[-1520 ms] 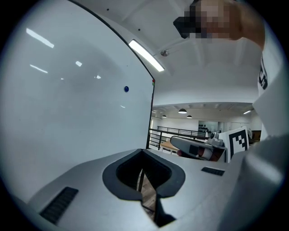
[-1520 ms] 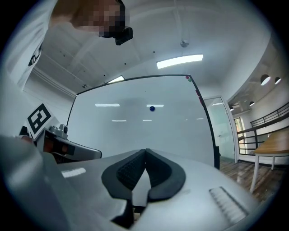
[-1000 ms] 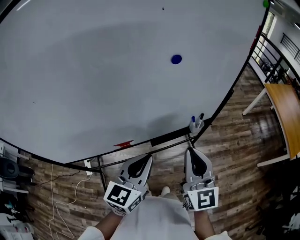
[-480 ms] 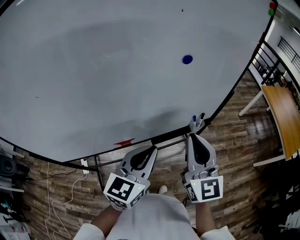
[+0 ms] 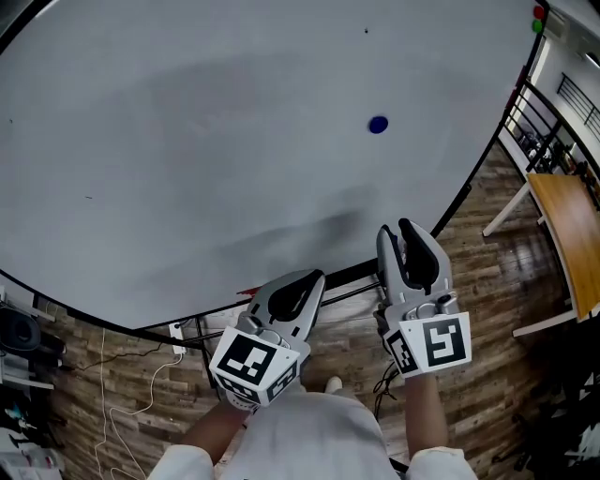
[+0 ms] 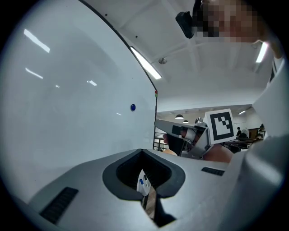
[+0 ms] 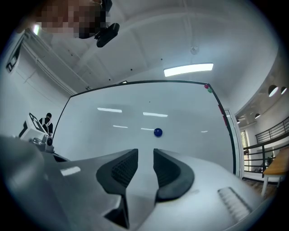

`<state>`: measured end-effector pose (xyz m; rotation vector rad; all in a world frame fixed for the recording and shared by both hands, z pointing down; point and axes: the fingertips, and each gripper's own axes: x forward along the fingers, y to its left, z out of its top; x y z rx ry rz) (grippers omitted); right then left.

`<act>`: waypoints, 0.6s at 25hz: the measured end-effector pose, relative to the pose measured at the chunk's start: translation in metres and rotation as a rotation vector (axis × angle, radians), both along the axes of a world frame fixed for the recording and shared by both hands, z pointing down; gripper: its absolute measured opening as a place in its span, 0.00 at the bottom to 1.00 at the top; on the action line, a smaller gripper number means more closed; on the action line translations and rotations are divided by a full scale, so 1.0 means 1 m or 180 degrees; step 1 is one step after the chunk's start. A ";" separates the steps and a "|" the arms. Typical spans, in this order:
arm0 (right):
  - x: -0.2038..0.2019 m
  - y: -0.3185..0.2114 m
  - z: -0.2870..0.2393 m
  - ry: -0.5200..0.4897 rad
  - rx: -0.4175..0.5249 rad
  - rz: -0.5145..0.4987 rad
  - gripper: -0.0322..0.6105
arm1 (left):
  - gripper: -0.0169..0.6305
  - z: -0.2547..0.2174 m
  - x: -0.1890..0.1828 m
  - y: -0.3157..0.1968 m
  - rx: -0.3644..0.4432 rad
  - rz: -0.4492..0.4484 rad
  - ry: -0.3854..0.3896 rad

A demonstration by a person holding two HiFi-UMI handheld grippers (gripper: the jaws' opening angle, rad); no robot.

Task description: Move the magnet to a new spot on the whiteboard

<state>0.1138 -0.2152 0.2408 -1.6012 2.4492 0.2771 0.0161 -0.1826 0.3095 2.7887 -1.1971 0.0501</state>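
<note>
Magnet point(image 5: 378, 124): sitting untouched, far right on whiteboard point(image 5: 187, 141); move not yet beginning. Right claw point(image 5: 398, 228): opening, empty, pointing at magnet, well apart. Left claw point(image 5: 316, 276): hanging closed, empty.

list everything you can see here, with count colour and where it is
whiteboard: one, white, fills the top of the head view
magnet: one, blue, on the whiteboard, upper right
small magnets: two, one red and one green, whiteboard's top right corner
markers: two, blue and black caps, in a white holder, seen past the left gripper
table: one, brown wood, right edge
floor: dark wood planks, below the whiteboard
cable: one, white, on the floor, lower left
left gripper: one, grey, fingers shut, empty
right gripper: one, grey, fingers opening, nothing between them
</note>
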 end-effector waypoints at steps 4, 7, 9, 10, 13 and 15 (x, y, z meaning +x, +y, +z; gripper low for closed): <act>-0.004 -0.018 -0.020 0.0040 0.0030 0.0001 0.21 | 0.03 -0.005 -0.005 -0.010 0.0013 -0.0043 0.0024; -0.008 -0.030 -0.036 0.0040 0.0063 -0.0014 0.24 | 0.03 -0.013 -0.007 -0.016 0.0047 -0.0070 0.0034; -0.008 -0.037 -0.040 0.0076 0.0087 -0.0005 0.24 | 0.03 -0.019 -0.007 -0.019 0.0080 -0.0084 0.0037; -0.009 -0.041 -0.041 0.0102 0.0099 0.0004 0.24 | 0.03 -0.021 -0.007 -0.021 0.0095 -0.0094 0.0038; -0.012 -0.053 -0.048 0.0112 0.0132 0.0018 0.26 | 0.03 -0.027 -0.008 -0.029 0.0131 -0.0119 0.0051; -0.013 -0.061 -0.053 0.0100 0.0139 0.0024 0.26 | 0.03 -0.032 -0.007 -0.035 0.0139 -0.0130 0.0069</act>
